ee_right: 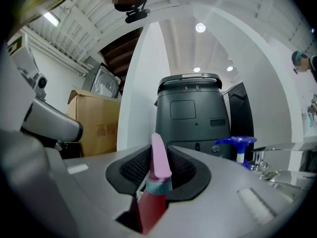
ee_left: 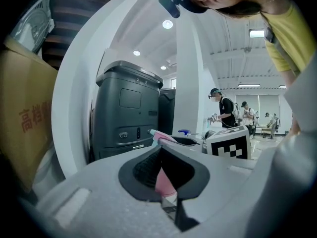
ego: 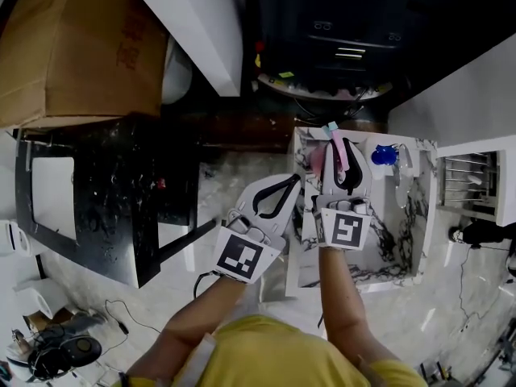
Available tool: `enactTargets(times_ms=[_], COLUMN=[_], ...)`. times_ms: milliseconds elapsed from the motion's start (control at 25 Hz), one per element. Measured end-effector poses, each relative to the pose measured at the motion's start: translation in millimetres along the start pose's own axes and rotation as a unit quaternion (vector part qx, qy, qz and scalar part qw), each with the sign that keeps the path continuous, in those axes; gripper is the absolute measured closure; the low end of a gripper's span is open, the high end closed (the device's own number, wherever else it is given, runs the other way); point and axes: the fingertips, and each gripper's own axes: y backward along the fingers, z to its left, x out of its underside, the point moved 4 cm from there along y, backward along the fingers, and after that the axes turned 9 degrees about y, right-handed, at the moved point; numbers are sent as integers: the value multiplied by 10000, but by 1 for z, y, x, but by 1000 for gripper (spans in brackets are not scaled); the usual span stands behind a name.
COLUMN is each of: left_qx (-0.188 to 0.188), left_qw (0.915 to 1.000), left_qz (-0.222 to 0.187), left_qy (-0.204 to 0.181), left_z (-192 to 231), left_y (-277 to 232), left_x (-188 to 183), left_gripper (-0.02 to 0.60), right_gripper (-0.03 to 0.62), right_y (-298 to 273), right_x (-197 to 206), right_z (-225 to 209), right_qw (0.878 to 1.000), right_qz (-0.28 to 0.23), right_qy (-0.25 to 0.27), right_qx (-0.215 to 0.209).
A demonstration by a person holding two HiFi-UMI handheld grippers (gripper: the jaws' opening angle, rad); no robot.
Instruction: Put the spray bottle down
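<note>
The right tool (ego: 343,145) is covering most of the bottle (ego: 344,164): only its pink top and teal tip are poking out. In the right gripper view its lower body is dropping behind the tool's grey shell. That tool and the forearm are hiding the bench's (ego: 407,208) near-left corner. Toward the bench's far-right corner a blue sprayer (ego: 384,155) is showing too small to read, and the right tool's shell is cutting off its body. Through the left tool's (ego: 294,181) loop a pink patch (ee_left: 163,182) is showing; what it is cannot be told. The head view's top-left corner is cropping the box (ego: 72,47). Far-off people (ee_left: 225,110) are appearing too small to make out.
</note>
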Motion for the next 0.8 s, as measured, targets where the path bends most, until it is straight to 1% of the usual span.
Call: enactTargets(times_ms=[440, 560, 720, 800], left_qx=[-45, -37, -12, -2], left_qw=[9999, 9999, 9999, 9999], left_qz=[97, 114, 103, 101], left_qy=[18, 43, 57, 82], left_z=[8, 6, 5, 3], left_y=[3, 4, 6, 8], left_x=[7, 8, 9, 10], left_gripper=[575, 575, 575, 575], right_gripper=[496, 495, 494, 493], right_y=[-5, -2, 1, 3], right_x=[1, 12, 11, 11], right_z=[-3, -6, -7, -6], right_qw=[9994, 9993, 9991, 9993], right_qz=[-241, -194, -236, -154], right_qy=[101, 134, 35, 49], right_qx=[220, 286, 360, 345])
